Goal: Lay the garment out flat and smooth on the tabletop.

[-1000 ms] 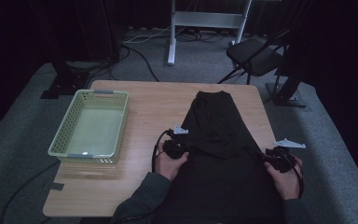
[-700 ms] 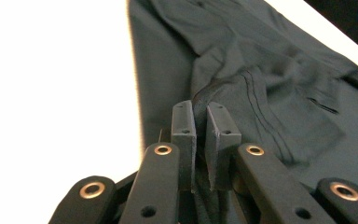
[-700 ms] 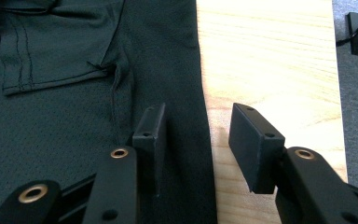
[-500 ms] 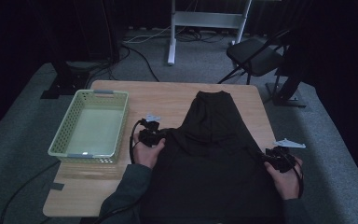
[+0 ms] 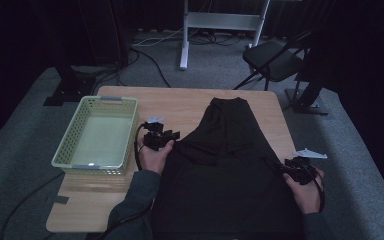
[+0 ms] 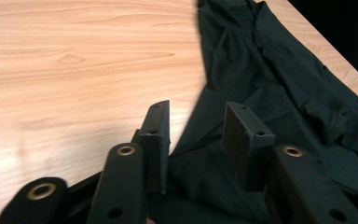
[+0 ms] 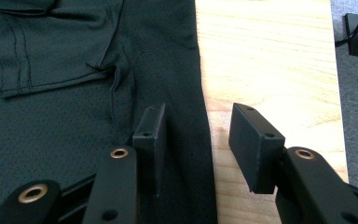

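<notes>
We are spreading a black, fine-mesh fabric garment (image 5: 230, 165) flat on the pale wooden worktop (image 5: 180, 102), and it lies across the right half of that worktop, to the right of the pale green perforated plastic basket (image 5: 97, 137). Our judgement is that the risk now sits at the garment's left edge: its upper part is bunched and creased, and if the left hand-held gripper (image 5: 161, 137) closes again on a fold instead of the single edge, a pull would drag several layers and rumple the cloth; a hard tug could also slide the whole garment toward the basket. The left hand-held gripper (image 6: 196, 140) has just been opening, and its jaws now stand about half apart over the garment's left edge, pressing on nothing. The right hand-held gripper (image 5: 300, 169) sits at the garment's right edge; in its own view the right hand-held gripper (image 7: 200, 140) stands wide, straddling that edge with the pads clear of the cloth.
</notes>
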A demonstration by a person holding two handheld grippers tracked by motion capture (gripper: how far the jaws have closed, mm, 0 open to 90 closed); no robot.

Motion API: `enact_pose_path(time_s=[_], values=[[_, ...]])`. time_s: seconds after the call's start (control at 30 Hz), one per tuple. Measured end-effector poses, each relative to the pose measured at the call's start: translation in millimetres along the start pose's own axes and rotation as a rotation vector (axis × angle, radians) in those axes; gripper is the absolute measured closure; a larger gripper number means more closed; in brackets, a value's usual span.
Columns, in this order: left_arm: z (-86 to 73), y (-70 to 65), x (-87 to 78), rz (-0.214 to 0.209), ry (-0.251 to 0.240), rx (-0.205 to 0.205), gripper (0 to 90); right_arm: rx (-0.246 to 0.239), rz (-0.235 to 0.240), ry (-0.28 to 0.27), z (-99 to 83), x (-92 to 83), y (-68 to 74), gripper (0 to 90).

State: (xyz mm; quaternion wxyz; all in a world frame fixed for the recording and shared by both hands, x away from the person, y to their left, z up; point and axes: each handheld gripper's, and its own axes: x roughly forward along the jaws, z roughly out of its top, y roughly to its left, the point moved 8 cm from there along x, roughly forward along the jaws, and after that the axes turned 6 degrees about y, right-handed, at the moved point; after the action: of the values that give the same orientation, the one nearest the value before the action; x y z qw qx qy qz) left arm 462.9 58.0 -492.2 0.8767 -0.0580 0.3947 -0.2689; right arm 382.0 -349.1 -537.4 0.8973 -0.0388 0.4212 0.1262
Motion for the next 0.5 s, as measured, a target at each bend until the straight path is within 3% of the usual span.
enact_pose_path(time_s=[0.33, 0.5], values=[[-5.8, -16.2, 30.6, 0.046, 0.065, 0.042, 57.6, 0.0, 0.002, -0.005, -0.2, 0.1, -0.1, 56.0], [-13.9, -15.9, 23.7, 0.066, 0.092, 0.058, 82.7, 0.0, 0.003, -0.006, -0.3, 0.0, -0.2, 56.0]])
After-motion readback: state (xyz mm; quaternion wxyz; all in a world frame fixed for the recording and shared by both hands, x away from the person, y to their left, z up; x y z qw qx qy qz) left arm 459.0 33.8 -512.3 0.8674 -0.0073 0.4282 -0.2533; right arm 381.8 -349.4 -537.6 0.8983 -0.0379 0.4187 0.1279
